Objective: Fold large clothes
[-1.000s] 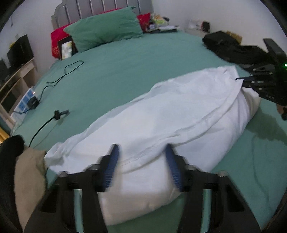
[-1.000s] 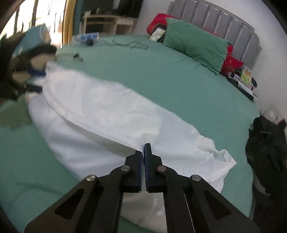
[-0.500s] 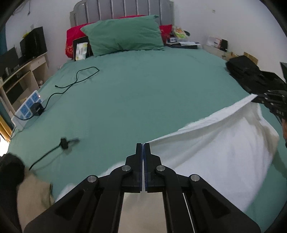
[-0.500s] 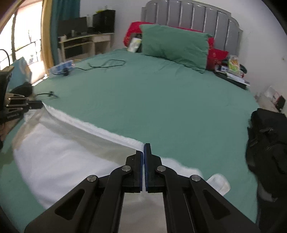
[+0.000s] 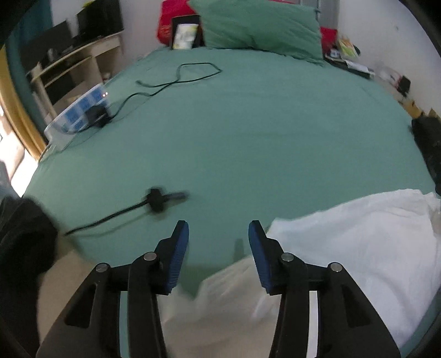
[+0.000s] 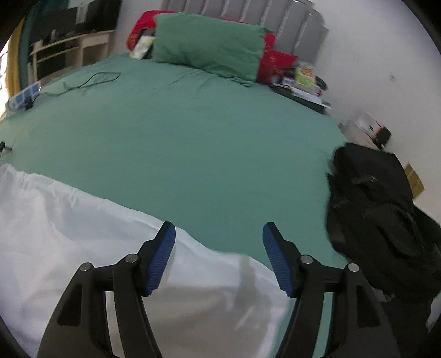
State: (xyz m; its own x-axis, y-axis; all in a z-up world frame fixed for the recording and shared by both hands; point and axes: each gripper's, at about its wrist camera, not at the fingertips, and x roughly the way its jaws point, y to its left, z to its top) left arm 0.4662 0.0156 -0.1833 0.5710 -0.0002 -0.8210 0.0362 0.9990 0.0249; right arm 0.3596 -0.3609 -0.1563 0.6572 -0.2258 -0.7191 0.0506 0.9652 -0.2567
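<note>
A bed (image 5: 248, 132) with a green sheet fills the room, and the white cloth (image 6: 82, 242) lies across its near edge, with a green pillow (image 6: 209, 49) and red cushion (image 5: 168, 27) at the far end against a grey headboard (image 6: 275, 16). Both the left gripper (image 5: 218, 228) and the right gripper (image 6: 219, 228) have just been opening and stand wide above the cloth's far edge, nothing pressed between the pads. On the bed's left lie a black cable (image 5: 176, 79) and a power strip (image 5: 80, 115); a black bag (image 6: 380, 214) sits on its right side, shelves (image 5: 69, 66) beyond its left.
</note>
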